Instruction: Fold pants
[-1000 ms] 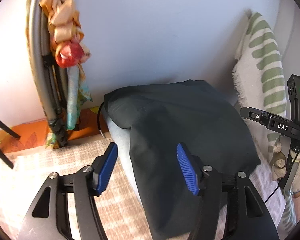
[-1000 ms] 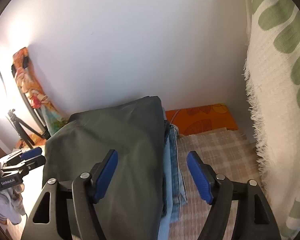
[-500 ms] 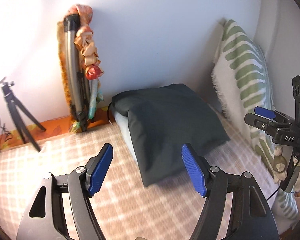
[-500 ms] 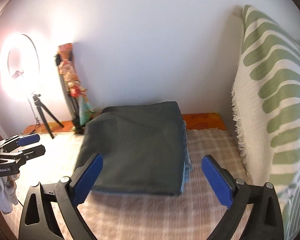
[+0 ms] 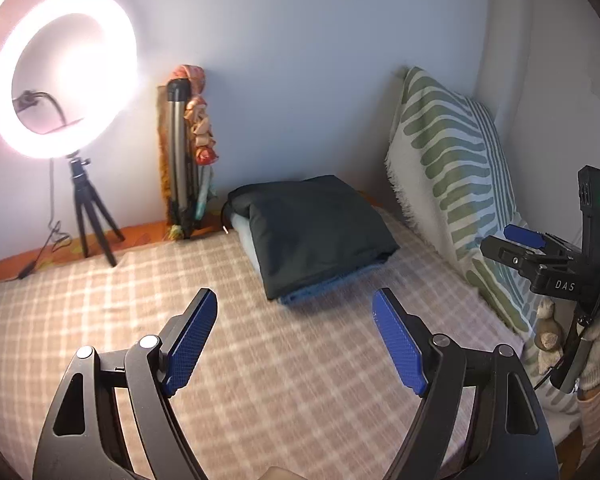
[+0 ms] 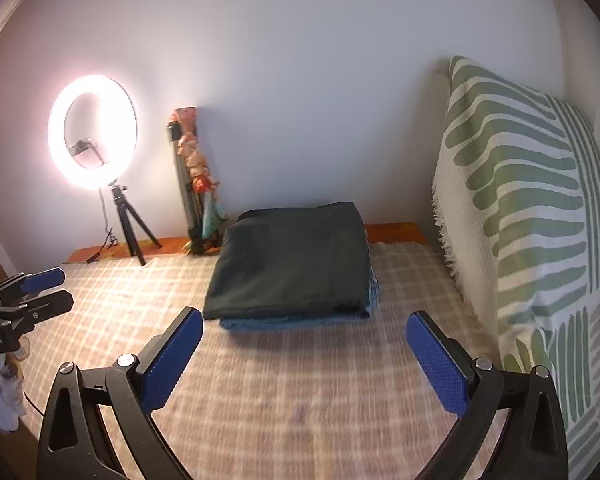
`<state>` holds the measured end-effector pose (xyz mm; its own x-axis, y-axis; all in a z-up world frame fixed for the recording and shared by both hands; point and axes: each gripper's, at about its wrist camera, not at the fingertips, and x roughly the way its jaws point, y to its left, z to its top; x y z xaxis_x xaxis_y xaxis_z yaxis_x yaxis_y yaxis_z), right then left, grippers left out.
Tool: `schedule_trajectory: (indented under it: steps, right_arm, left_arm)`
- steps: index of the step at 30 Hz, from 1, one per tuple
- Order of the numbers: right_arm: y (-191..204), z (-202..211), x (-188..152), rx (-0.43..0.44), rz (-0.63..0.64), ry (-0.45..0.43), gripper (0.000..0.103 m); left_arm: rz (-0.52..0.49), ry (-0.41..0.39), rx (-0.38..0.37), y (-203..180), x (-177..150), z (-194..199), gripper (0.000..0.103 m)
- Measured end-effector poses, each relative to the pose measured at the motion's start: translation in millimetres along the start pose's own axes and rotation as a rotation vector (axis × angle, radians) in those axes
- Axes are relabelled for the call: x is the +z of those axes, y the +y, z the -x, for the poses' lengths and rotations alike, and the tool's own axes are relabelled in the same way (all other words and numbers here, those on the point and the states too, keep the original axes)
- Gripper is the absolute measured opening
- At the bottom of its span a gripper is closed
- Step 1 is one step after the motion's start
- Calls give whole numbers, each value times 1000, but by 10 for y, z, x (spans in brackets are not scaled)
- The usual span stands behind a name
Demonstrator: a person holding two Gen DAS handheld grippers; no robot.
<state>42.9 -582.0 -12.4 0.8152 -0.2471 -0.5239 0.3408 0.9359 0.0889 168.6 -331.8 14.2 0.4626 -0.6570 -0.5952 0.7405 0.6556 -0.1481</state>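
Dark folded pants [image 6: 290,258], a neat rectangle atop blue denim [image 6: 300,323], lie straight ahead of both grippers on the checked bedcover [image 6: 300,400]. Nearest, the left gripper [image 5: 296,338] is empty and its jaws are opening; the right gripper [image 6: 303,354] stands spread wide, holding nothing. Neither looks clearly closer. The stack sits near the bed's far edge by the wall, its long axis running away from the grippers, between a ring light [image 6: 92,132] and a green-patterned cushion [image 6: 519,200].

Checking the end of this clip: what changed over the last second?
Both grippers, left gripper and right gripper, drew back from the folded dark pants with nothing between their fingers; the left is opening, the right stands wide. The pants stayed stacked on the blue jeans.
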Motion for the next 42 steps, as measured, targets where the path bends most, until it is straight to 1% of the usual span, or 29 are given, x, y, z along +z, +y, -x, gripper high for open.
schedule_trajectory:
  steps: [2, 6, 11, 13, 15, 17, 20, 25, 27, 29, 37, 42]
  right_arm:
    - [60, 151, -89, -3, 8, -4, 103]
    - [167, 460, -322, -40, 27, -24, 103]
    - [282, 723, -687, -33, 22, -24, 103]
    - [327, 793, -822, -49, 25, -23, 103]
    - [356, 859, -946, -64, 13, -27, 103]
    - [367, 909, -1030, -59, -7, -29, 103]
    - [403, 999, -1133, -70, -29, -42, 103]
    - [433, 1116, -1196, -82, -59, -66, 103]
    - [422, 1136, -1197, -87, -68, -69, 103]
    - [420, 1129, -1188, -94, -66, -69, 103]
    - [416, 1071, -1193, -108, -63, -62, 103]
    - [414, 1074, -1191, -125, -56, -71, 103]
  left_arm:
    - [-14, -9, 13, -44, -130, 174, 80]
    - [-23, -15, 32, -95, -379, 425, 81]
    - [10, -50, 34, -109, -720, 719, 81]
    - [29, -72, 50, -102, -829, 813, 81]
    - [28, -96, 88, -117, -930, 901, 81]
    - [27, -112, 114, -133, -991, 959, 81]
    - [38, -119, 123, -139, -1067, 1031, 81]
    - [41, -120, 134, -141, -1137, 1112, 81]
    - [42, -126, 141, -143, -1154, 1142, 83]
    - [49, -132, 151, -145, -1167, 1165, 86]
    - [44, -112, 200, -152, -1183, 1128, 86]
    - [84, -103, 177, -100, -1186, 1133, 86]
